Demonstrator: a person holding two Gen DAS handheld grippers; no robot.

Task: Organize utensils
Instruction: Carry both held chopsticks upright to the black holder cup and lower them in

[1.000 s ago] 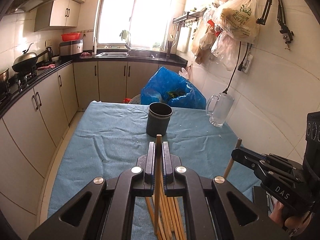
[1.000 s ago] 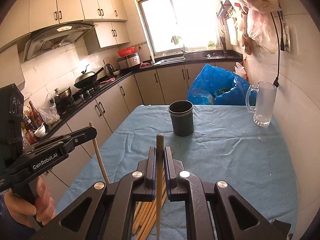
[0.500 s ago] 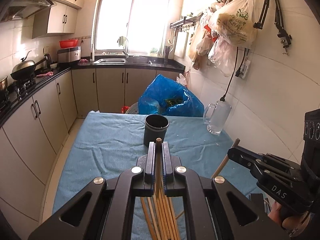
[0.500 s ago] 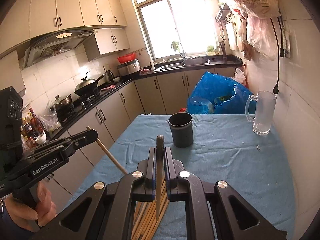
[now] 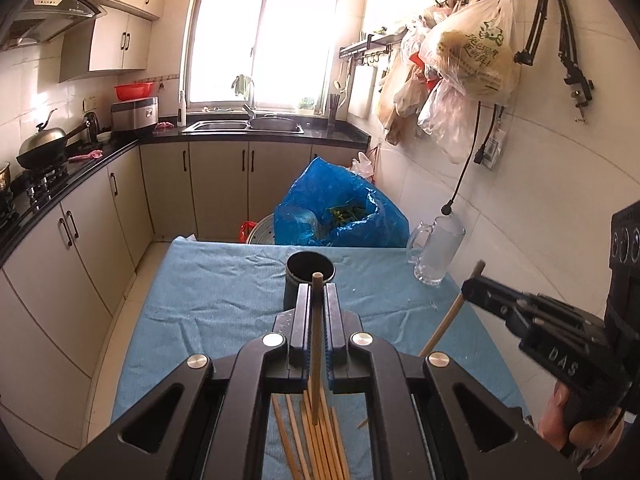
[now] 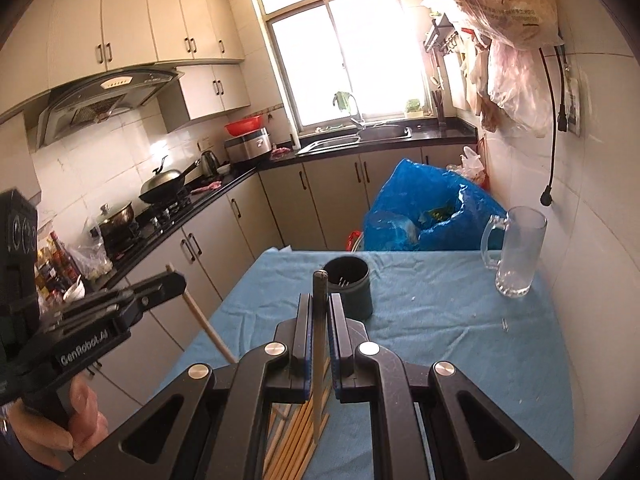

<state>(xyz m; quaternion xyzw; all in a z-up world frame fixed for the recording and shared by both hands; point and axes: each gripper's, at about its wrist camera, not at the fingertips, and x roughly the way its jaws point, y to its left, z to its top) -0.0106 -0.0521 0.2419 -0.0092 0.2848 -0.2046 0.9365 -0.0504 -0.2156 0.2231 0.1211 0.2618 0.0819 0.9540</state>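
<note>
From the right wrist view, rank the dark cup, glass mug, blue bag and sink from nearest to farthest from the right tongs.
Right tongs are shut on a chopstick.
1. Dark cup: just ahead, mid-table.
2. Glass mug: on the table, ahead to the right, by the wall.
3. Blue bag: beyond the table's far edge.
4. Sink: on the counter under the window.

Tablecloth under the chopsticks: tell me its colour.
The tablecloth is plain light blue, wrinkled, without a pattern. It shows best in the right wrist view.
</note>
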